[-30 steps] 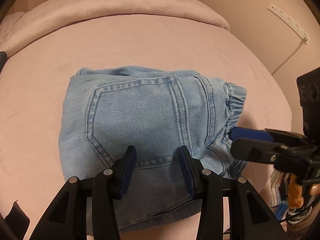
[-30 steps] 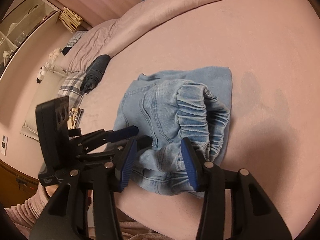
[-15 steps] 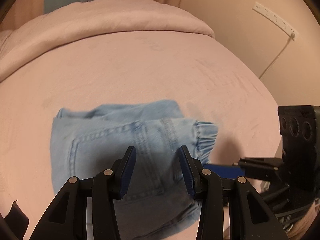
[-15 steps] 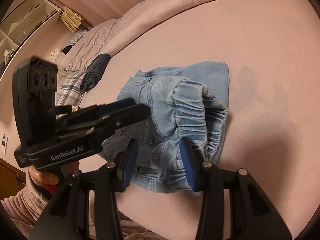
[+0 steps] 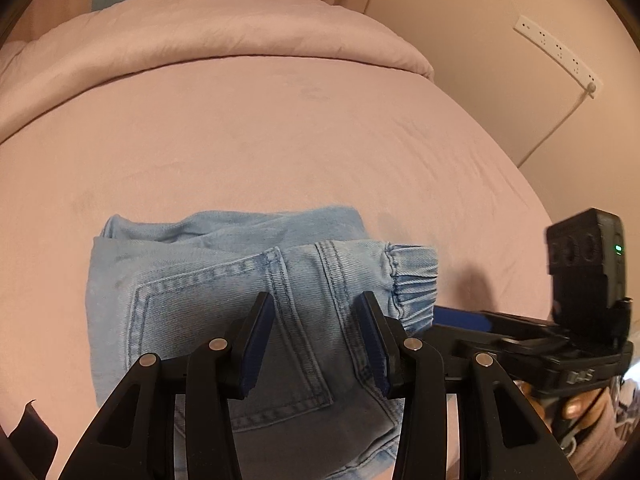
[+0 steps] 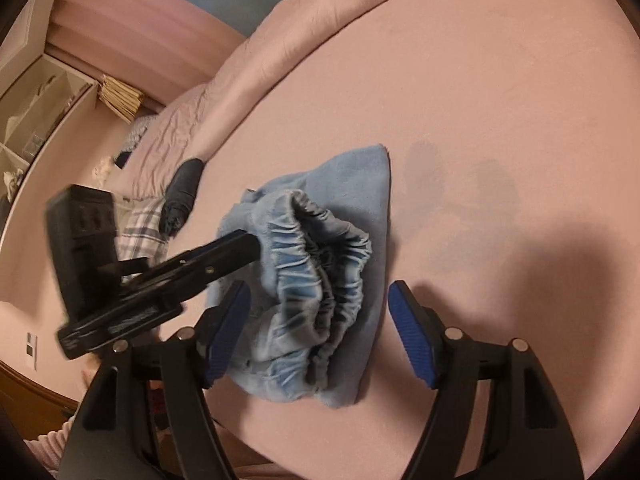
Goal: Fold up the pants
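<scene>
While the left wrist view looks down over a pink bed (image 5: 280,140), a pair of light blue denim pants (image 5: 208,300) lies near the bed's front edge, already folded into a compact bundle with a back pocket facing up and the gathered elastic waistband (image 5: 412,280) at the right. Low in this view, the left hand-held gripper (image 5: 316,344) hovers over the pocket with its blue-padded jaws partly apart; no cloth is pinched between them, so it reads as released. At the right edge the right hand-held gripper (image 5: 460,316) reaches in beside the waistband, a person's fingers (image 5: 576,406) just visible on its handle. A white power strip (image 5: 560,52) is fixed to the wall beyond. From the right wrist view, slightly blurred, the same bundle (image 6: 312,280) is seen end-on, the ruffled waistband opening toward the camera. The right hand-held gripper (image 6: 316,328) has just been opening; its jaws stand wide on either side of the waistband without pressing it, so it is released too. The left hand-held gripper (image 6: 240,244) comes in from the left with its tip at the bundle's upper edge. A dark rolled garment (image 6: 182,196) lies farther back on the bed. Judging by this, the folding looks nearly finished and the step is letting go; the next move probably calls for drawing both tools clear without dragging the layers, or one last pat flat.
</scene>
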Action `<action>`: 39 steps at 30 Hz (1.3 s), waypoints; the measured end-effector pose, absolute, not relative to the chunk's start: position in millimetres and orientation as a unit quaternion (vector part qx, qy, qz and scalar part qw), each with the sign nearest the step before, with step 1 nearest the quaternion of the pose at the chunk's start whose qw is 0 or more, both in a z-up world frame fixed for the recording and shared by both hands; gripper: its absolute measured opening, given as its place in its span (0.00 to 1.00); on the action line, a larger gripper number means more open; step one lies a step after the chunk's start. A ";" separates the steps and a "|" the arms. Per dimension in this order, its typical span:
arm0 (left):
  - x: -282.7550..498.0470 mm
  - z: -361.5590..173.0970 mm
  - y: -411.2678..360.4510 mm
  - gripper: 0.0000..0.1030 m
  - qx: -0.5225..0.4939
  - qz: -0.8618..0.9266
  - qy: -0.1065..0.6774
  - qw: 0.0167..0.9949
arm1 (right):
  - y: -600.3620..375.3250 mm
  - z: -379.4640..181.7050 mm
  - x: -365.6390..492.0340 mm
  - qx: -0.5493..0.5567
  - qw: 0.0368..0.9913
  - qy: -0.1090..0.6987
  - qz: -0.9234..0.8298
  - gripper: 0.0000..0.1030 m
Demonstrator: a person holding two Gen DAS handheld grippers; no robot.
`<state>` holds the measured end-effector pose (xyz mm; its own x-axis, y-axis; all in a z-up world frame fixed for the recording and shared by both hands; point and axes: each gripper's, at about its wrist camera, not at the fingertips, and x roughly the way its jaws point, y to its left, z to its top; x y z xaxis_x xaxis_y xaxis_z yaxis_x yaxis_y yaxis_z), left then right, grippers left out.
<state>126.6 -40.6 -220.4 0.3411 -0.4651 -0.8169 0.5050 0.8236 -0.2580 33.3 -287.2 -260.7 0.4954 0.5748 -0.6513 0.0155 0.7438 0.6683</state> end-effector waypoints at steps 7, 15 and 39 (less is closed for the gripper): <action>125.6 -207.2 -27.6 0.42 0.009 -0.277 0.470 0.838 | -267.6 -239.2 42.0 0.271 0.827 0.451 0.200 0.20; 141.3 -222.9 -47.1 0.42 0.040 -0.258 0.475 0.841 | -265.5 -234.5 71.4 0.240 0.844 0.437 0.198 0.19; 156.4 -230.3 -105.6 0.62 0.115 -0.290 0.493 0.812 | -252.4 -246.5 53.8 0.208 0.836 0.473 0.183 0.23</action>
<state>156.4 -105.6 -230.3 0.3449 -0.3579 -0.8677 0.5854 0.8046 -0.0992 53.8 -252.4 -246.5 0.4848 0.5037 -0.7150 -0.1097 0.8461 0.5216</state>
